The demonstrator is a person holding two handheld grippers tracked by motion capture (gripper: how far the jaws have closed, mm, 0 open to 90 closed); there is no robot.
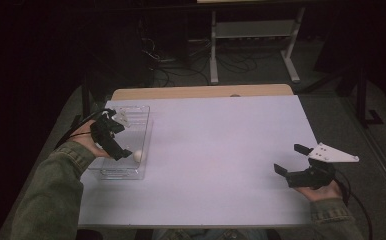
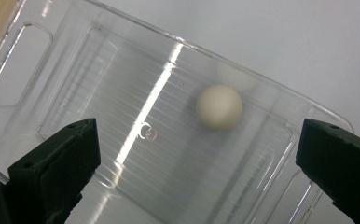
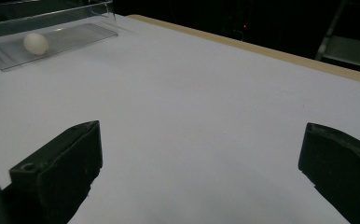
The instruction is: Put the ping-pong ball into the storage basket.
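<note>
Sleeves frame the table: my left gripper [image 1: 112, 137] hangs over the bin [image 1: 142, 111], the right gripper [image 1: 296, 162] idles wide apart
Left gripper view: jaws spread above the ball [image 2: 219, 106] on the bin floor, ready to grab; right gripper view: ball [image 3: 36, 43] far off

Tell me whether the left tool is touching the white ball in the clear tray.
Apart. The left gripper view shows the left tool with its jaws spread wide, and the white ball sits on the clear tray floor between and beyond them, bare plastic separating it from both.
</note>
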